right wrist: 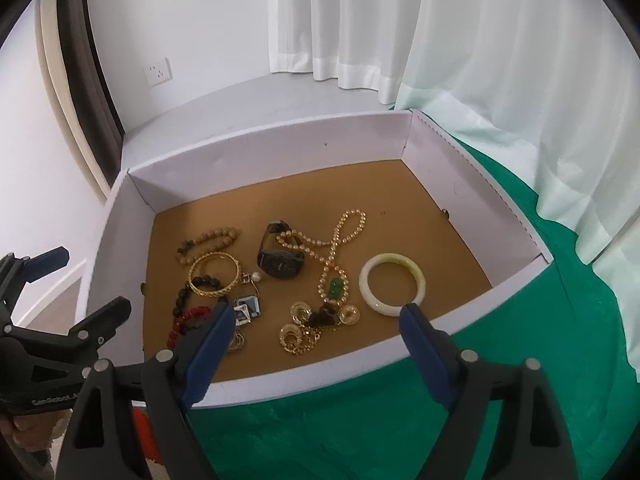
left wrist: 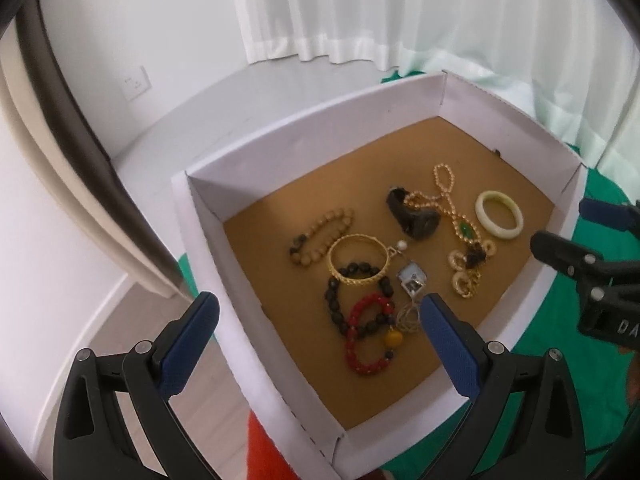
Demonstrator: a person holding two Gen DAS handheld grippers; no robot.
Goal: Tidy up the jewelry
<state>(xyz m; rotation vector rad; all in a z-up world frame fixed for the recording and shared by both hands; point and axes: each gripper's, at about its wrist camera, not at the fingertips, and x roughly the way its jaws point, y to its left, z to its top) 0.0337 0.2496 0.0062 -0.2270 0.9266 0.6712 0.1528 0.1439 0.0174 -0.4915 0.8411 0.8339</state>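
You are holding right gripper (right wrist: 316, 312) wide, gripping nothing, above near rim of white cardboard tray (right wrist: 280, 148); pale green jade bangle (right wrist: 392, 284) is lying flat at 1 o'clock from jaws, just past right fingertip; nearer this hand; left gripper (left wrist: 320, 304), also wide and unloaded, is hanging over red bead bracelet (left wrist: 368, 336); bangle sits at its far 2 o'clock.
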